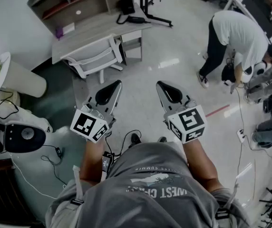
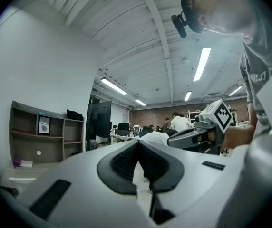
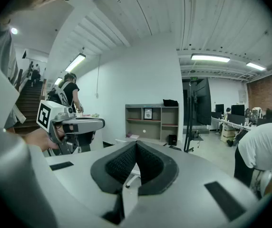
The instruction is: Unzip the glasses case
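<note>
Grey T-shirt [image 1: 150, 194] is filling the bottom edge; left gripper [image 1: 113, 88] and right gripper [image 1: 163, 88] are being held closed and empty mid-frame — no glasses case is being shown, so its handling cannot be judged.

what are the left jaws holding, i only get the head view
Observer: Nothing. In its own view the left gripper has its jaws shut together, empty.
Operator: and the right one
Observer: The right gripper is shut too, with nothing between its jaws.
Operator: anything off to its left
Observer: A staircase with people on it, at the far left of the right gripper view.
</note>
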A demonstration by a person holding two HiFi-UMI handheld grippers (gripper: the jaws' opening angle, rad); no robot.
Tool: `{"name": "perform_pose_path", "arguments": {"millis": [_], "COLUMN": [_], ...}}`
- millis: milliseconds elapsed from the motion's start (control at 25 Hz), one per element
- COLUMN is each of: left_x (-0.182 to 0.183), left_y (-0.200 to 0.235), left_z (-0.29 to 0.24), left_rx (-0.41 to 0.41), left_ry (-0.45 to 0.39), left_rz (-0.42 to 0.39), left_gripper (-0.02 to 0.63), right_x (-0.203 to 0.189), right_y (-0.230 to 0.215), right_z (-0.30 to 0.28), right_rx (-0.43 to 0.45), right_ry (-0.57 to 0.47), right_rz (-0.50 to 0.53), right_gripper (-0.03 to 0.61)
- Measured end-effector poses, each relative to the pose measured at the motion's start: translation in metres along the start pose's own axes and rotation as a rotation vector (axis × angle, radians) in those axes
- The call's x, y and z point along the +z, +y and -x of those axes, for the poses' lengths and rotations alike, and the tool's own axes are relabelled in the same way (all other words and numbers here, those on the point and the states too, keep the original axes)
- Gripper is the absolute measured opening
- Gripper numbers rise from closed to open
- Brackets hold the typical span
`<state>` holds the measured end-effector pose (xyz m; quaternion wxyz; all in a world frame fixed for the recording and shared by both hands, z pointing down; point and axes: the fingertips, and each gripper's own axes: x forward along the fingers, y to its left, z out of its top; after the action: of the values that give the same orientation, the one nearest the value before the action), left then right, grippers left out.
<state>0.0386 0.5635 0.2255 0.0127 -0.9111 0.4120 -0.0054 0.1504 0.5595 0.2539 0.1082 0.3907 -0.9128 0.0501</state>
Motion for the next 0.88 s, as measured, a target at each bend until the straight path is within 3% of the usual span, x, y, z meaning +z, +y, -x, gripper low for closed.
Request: {"name": "perform_pose_path", "arguments": {"millis": [640,880], "left_x": [-0.010,-0.013], "left_y": [0.056,0.070], "left_z": [0.020,0.019], "left_rx": [-0.038,-0.032], "left_ry": [-0.022,-0.026], "left_rz": [0.027,0.045], "left_gripper": [0.000,0.000], "right_x": [0.006,0.013], "right_y": [0.033,0.027], "right_z": [-0.050,-0.068], "right_rx": [-0.016,-0.019], "right_ry": [0.013,0.005], "right_rz": [-0.034,-0.052], "right_gripper": [0.009,0.011]}}
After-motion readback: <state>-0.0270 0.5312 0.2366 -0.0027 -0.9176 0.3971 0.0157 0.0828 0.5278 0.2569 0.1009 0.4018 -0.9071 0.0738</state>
